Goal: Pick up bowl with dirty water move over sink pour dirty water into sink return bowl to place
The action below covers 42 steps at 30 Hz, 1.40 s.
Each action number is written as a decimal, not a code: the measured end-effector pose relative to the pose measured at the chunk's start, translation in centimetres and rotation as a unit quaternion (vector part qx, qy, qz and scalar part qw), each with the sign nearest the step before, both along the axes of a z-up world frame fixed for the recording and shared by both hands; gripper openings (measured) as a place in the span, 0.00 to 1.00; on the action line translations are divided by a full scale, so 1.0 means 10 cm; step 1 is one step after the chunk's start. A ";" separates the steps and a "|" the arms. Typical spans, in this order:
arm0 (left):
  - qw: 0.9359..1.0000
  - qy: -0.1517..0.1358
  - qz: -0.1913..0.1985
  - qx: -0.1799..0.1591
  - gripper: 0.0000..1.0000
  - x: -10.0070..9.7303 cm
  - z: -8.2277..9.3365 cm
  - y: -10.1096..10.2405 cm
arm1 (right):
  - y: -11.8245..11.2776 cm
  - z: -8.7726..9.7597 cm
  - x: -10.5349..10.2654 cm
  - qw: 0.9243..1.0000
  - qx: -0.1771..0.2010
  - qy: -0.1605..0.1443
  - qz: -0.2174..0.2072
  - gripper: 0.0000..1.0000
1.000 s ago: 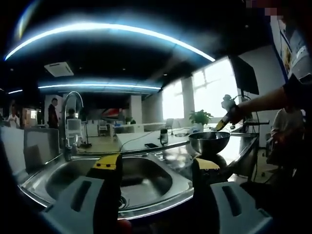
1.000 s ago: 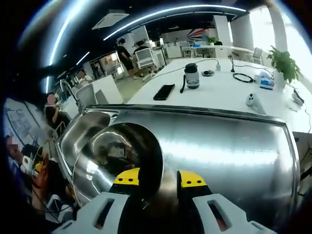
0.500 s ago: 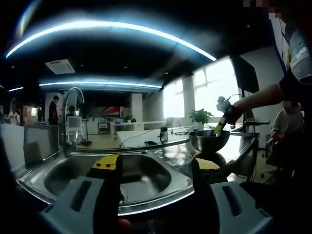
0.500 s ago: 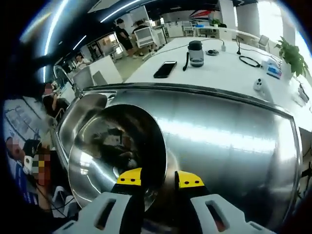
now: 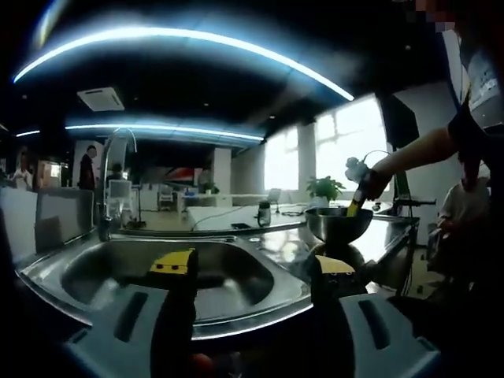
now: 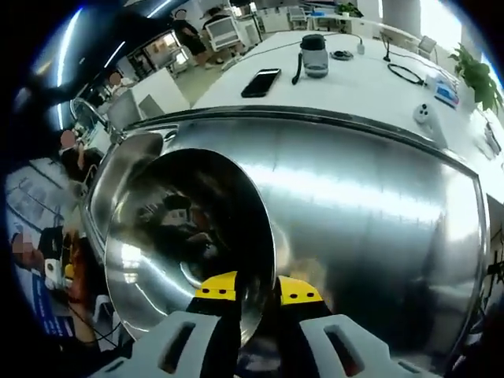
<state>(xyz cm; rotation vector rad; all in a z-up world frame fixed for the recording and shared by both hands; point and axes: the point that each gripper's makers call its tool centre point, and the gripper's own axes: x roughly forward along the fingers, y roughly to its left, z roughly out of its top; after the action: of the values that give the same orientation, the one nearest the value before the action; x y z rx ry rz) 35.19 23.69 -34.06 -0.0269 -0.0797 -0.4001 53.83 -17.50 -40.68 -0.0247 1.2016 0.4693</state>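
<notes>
The right gripper (image 6: 256, 293) pinches the bowl's (image 6: 169, 236) rim just ahead, lifted above the counter (image 6: 370, 205); carrying to the sink (image 5: 169, 272), pouring and returning remain; left gripper (image 5: 252, 272) gapes empty.

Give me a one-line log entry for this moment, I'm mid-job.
right gripper: shut on bowl rim | bowl: above steel counter, beside sink | left gripper: open, empty, facing sink | pour: not started

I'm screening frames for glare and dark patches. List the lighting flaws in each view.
Left gripper view: windows blown out white, ceiling light strip haloed, foreground jaws dark. Right gripper view: glare streaks on the steel counter, murky reflections inside the bowl, fisheye bending the edges.
</notes>
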 end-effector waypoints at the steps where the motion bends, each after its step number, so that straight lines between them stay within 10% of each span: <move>1: 1.000 0.001 -0.001 -0.001 0.58 0.00 -0.01 -0.01 | -0.01 -0.01 0.01 1.000 -0.003 0.002 -0.009 0.08; 16: 1.000 0.009 -0.006 -0.019 0.57 0.01 -0.14 -0.01 | -0.06 -0.06 -0.04 0.999 -0.043 0.012 -0.016 0.01; 34: 1.000 0.012 -0.013 -0.021 0.56 0.01 -0.16 -0.07 | -0.06 0.00 0.17 0.998 -0.034 -0.054 -0.011 0.00; 42: 1.000 0.017 -0.017 -0.018 0.56 0.00 -0.19 -0.13 | -0.07 -0.02 0.12 0.996 0.001 0.000 -0.085 0.00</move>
<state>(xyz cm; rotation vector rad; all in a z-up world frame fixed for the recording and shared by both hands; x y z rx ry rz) 35.15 22.42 -35.97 -0.0697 -0.0534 -0.4325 55.01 -18.18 -40.92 0.0778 1.1930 0.3217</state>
